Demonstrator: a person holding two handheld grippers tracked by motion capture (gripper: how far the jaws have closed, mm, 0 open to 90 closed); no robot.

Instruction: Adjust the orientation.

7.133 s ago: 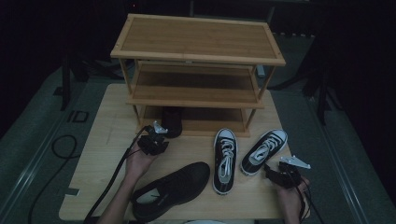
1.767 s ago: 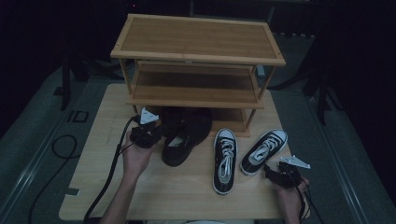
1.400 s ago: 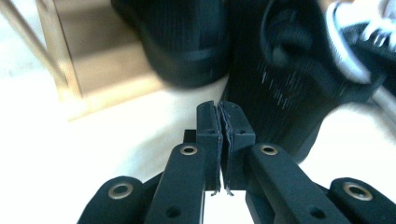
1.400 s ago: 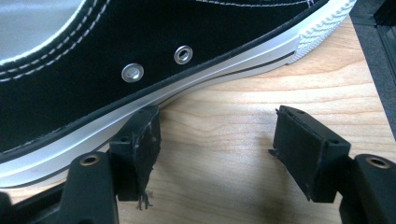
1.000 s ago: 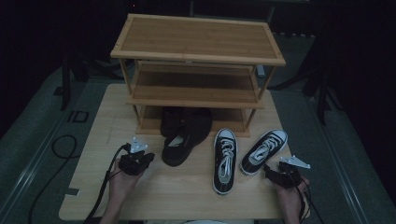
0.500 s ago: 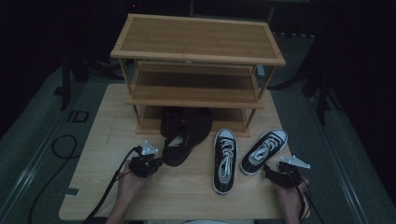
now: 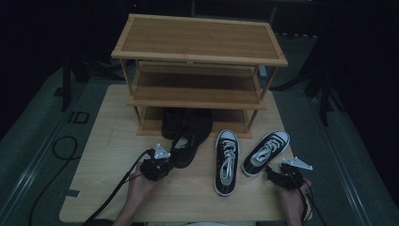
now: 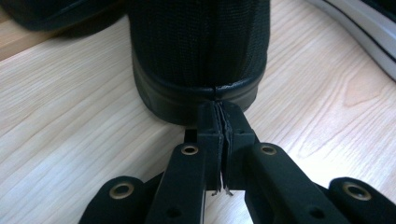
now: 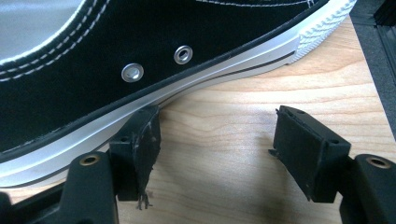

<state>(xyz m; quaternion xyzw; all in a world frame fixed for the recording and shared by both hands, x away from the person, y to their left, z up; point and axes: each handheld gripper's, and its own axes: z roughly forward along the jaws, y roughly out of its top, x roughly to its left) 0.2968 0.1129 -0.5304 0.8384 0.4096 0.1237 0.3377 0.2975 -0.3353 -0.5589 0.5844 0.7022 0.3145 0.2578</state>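
Observation:
A black slip-on shoe (image 7: 192,137) lies with its toe under the bottom shelf of the wooden shoe rack (image 7: 200,56) and its heel (image 8: 198,60) sticking out onto the table. A second black shoe (image 7: 170,123) sits beside it, further in. My left gripper (image 7: 165,164) (image 8: 219,108) is shut with nothing between its jaws, and its tips rest against the protruding heel. My right gripper (image 7: 276,172) (image 9: 224,126) stands open on the table beside a black-and-white sneaker (image 7: 266,151) (image 9: 140,56). One of its pads (image 9: 144,135) touches the sneaker's white sole.
Another black-and-white sneaker (image 7: 227,160) lies between the two hands, toe toward me. The rack's middle shelf (image 7: 195,94) and top are bare. The wooden table (image 7: 108,141) has free room at the left. Cables trail off its front left edge.
My left hand has moved right and slightly down, from open table to the black shoe's heel. Earlier that shoe lay at the table's front. The right hand has not moved.

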